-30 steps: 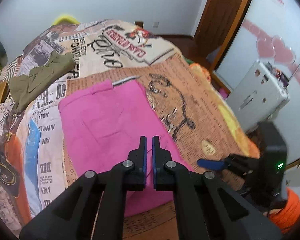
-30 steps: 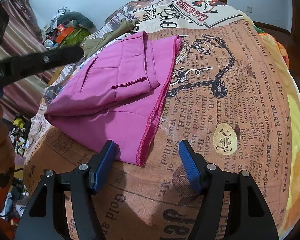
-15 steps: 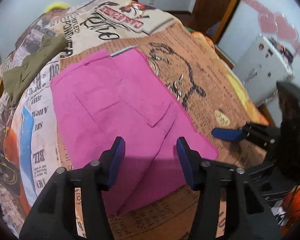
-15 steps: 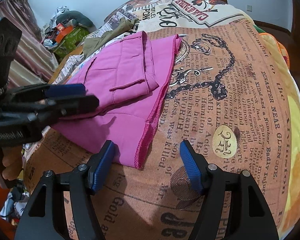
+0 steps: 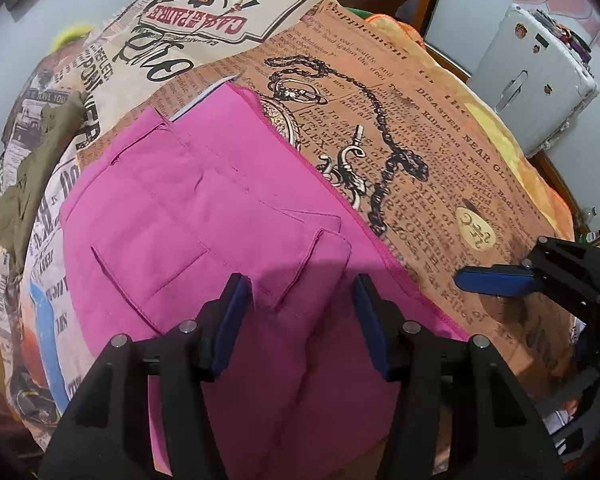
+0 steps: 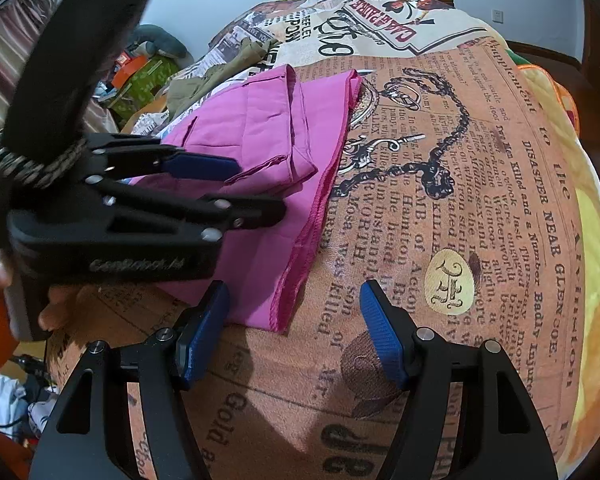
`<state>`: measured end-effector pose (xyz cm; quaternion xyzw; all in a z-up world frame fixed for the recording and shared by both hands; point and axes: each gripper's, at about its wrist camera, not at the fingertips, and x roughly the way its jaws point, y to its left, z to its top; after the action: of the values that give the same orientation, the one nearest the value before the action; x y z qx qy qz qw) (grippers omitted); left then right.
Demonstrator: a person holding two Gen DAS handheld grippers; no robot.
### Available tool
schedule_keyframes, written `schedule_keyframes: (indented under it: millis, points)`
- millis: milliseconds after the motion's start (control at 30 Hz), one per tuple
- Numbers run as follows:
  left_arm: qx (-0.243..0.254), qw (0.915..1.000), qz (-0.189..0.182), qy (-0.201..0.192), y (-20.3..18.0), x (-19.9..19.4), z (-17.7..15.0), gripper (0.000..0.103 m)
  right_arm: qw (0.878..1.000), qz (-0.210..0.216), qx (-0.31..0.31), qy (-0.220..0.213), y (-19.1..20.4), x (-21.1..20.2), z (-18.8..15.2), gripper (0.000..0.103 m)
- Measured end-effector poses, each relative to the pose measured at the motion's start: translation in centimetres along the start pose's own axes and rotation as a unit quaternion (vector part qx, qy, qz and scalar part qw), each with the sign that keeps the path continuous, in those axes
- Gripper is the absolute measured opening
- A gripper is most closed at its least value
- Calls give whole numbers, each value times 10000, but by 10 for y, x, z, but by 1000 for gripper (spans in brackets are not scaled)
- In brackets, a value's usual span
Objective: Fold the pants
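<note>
In your left wrist view, an olive garment (image 5: 40, 152) lies at the far left on the newspaper-print bedspread (image 5: 440, 152). The pink pants (image 5: 204, 216) fill the centre, folded flat with 1 back pocket up. Your left gripper (image 5: 302, 320) hangs over their near end, tongs wide, holding nothing. At the right edge sits a white suitcase (image 5: 536, 80).

In your right wrist view, the pants (image 6: 260, 128) lie in the upper centre-left. Your right gripper (image 6: 294, 332) hovers just past their near corner, spread wide, holding nothing.
</note>
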<state>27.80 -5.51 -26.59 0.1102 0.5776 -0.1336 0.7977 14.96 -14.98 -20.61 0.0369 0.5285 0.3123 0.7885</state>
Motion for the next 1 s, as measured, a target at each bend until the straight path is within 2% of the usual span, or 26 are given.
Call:
schedule_keyframes:
  millis: [33,67,133,333,367,467,667,767,900,1000]
  points:
    - [69,9999,74,-17,-1,1,1,51,10000,13,5,-8,0,0,0,64]
    - [140,9997,193,-42,-3,1,1,44,10000,22,8,-13,0,0,-1,64]
    - [199,9993,299,-62,-4,1,1,39,10000,42,16,-24,-1,0,-1,64]
    - [-92,9999,-25,-141,12,-3,2,27,10000,51,-25,-43,-1,0,-3,64]
    - [-144,9998,-37,-160,14,-4,2,21,10000,44,-31,-47,0,0,-3,64]
    - [-293,9991,17,-311,19,-11,2,13,10000,40,-32,-51,0,0,-4,64]
    - [-422,9977,-266,-461,27,-26,-2,13,10000,37,44,9,-1,0,1,64]
    - [-534,9968,-356,-468,32,-27,-4,13,9990,307,330,-80,-7,-6,10,64]
    - [-639,9949,-480,-614,35,-31,-9,13,9991,40,375,-208,-9,-5,23,64]
    - [-728,9936,-570,-647,38,-34,-10,13,9995,-29,307,-113,-7,6,29,64]
